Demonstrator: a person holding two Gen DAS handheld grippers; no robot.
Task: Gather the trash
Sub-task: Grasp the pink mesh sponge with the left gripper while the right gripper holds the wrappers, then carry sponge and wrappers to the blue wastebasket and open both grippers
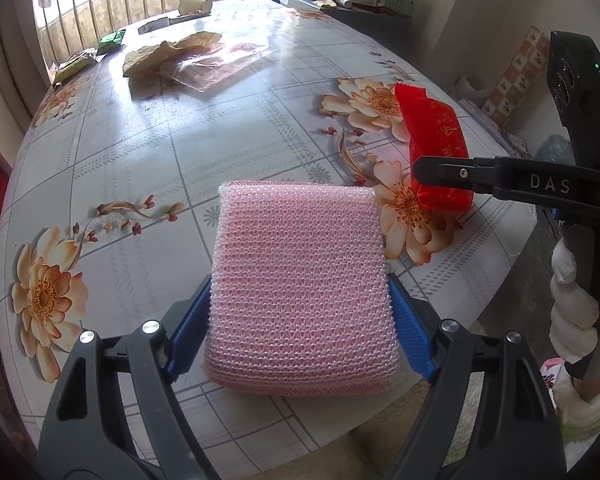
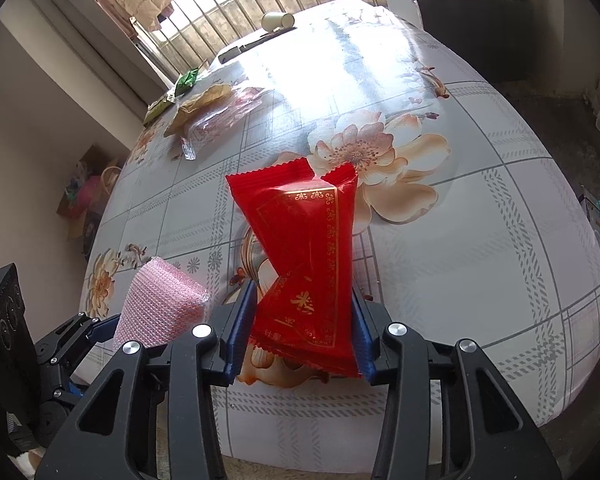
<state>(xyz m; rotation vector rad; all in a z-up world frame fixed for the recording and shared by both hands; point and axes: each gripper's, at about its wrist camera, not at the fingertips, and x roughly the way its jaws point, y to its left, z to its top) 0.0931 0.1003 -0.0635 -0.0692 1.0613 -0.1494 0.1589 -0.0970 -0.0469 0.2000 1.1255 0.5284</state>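
My left gripper (image 1: pixel 300 320) is shut on a pink bubble-wrap pouch (image 1: pixel 300 284) and holds it above the near edge of the floral table (image 1: pixel 180 152). My right gripper (image 2: pixel 300 328) is shut on a red snack wrapper (image 2: pixel 304 256) with gold print, held upright over the table. The red wrapper also shows in the left wrist view (image 1: pixel 436 136), to the right of the pouch, clamped in the right gripper. The pink pouch shows in the right wrist view (image 2: pixel 160 312) at lower left, in the left gripper.
Far across the table lie a crumpled brown paper (image 1: pixel 168 54), a clear plastic bag (image 1: pixel 220 64), green packets (image 1: pixel 112 42) and a tipped paper cup (image 1: pixel 196 5). A cluttered shelf (image 1: pixel 360 0) stands behind the table. A window with bars is at the back.
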